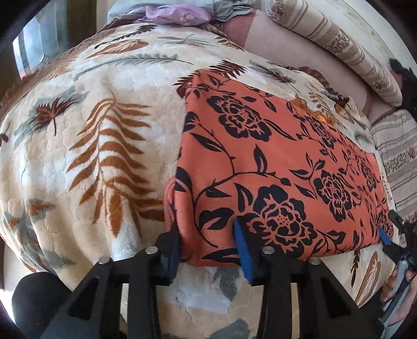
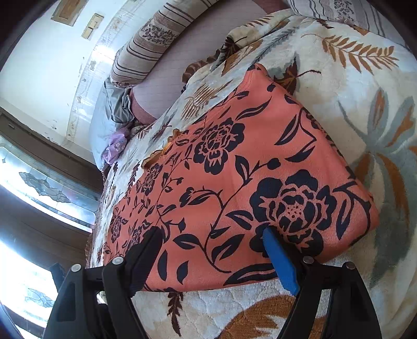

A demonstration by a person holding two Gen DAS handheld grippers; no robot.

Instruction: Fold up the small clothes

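An orange cloth with a black flower print [image 1: 273, 167] lies flat on the leaf-patterned blanket [image 1: 91, 130], folded into a rectangle. My left gripper [image 1: 206, 242] is open at the cloth's near left corner, its fingers spread over the near edge. My right gripper [image 2: 213, 255] is open over the near edge of the same cloth [image 2: 234, 169]. The right gripper also shows in the left wrist view [image 1: 391, 234] at the cloth's right corner. Neither gripper holds the cloth.
The blanket [image 2: 351, 91] covers a bed. Striped pillows [image 1: 338, 44] lie along the far side by the wall. A purple and grey pile of clothes [image 1: 177, 13] sits at the far end. A window [image 2: 39, 182] is at left.
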